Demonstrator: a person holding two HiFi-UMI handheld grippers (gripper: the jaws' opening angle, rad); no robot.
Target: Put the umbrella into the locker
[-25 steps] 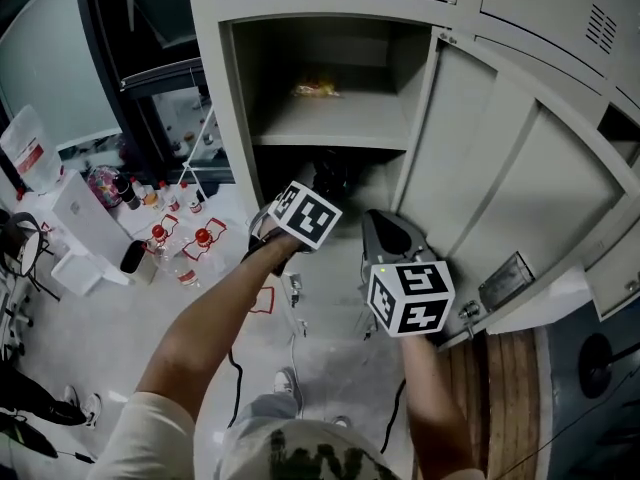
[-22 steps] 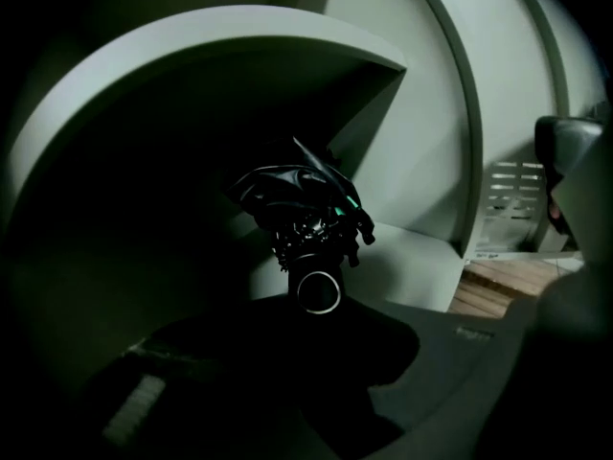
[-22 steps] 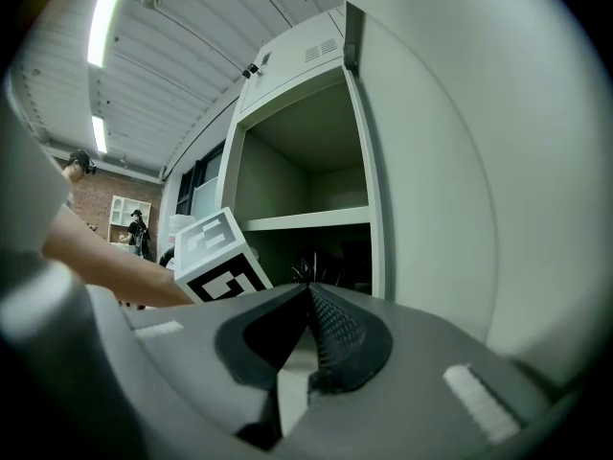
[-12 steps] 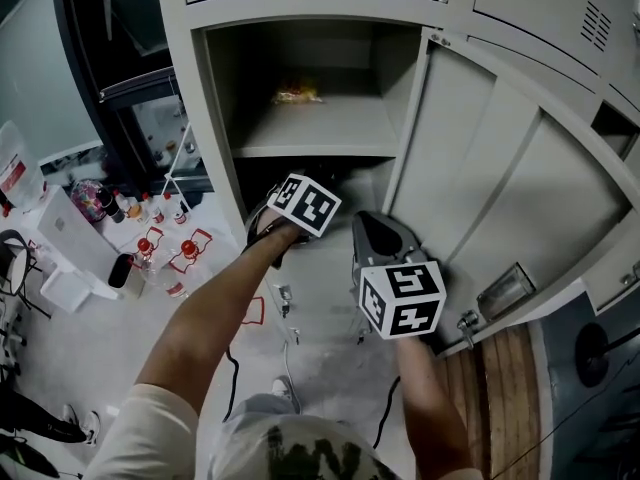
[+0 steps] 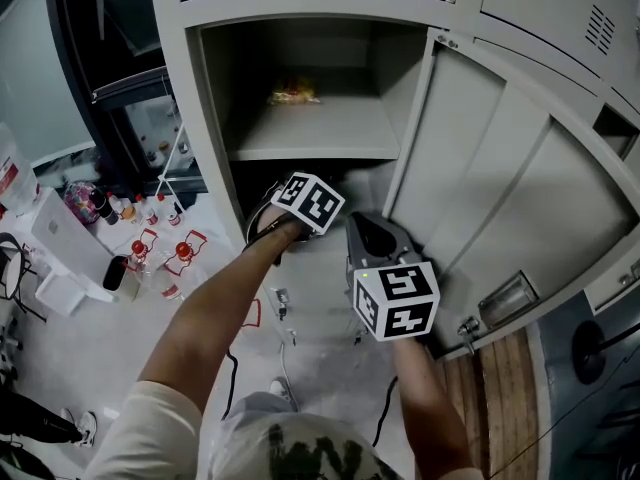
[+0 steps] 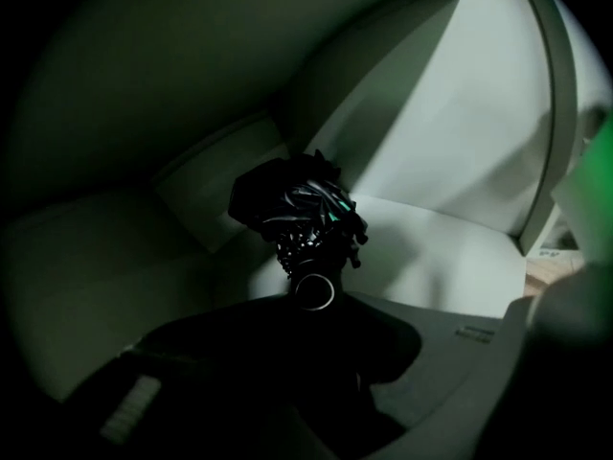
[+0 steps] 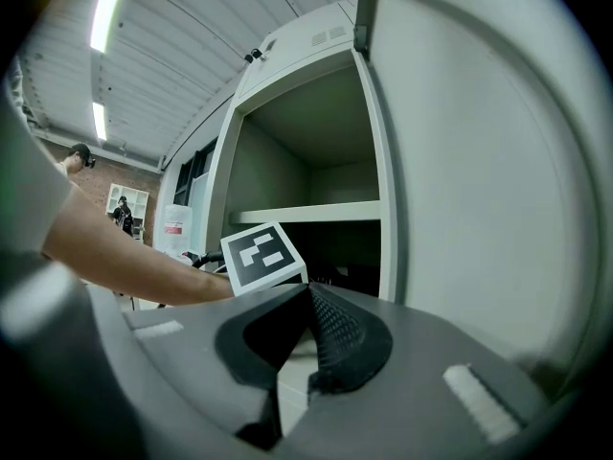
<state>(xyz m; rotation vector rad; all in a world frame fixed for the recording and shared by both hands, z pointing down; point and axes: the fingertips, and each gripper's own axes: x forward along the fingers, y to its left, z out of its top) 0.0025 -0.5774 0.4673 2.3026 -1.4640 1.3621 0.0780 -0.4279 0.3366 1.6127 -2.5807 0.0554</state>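
Umbrella, black, folded, bunched (teal flecks), inside dark locker

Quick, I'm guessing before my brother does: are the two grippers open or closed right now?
Left gripper: open, its jaws have just been opening; the umbrella has its end between them.
Right gripper: shut, empty.
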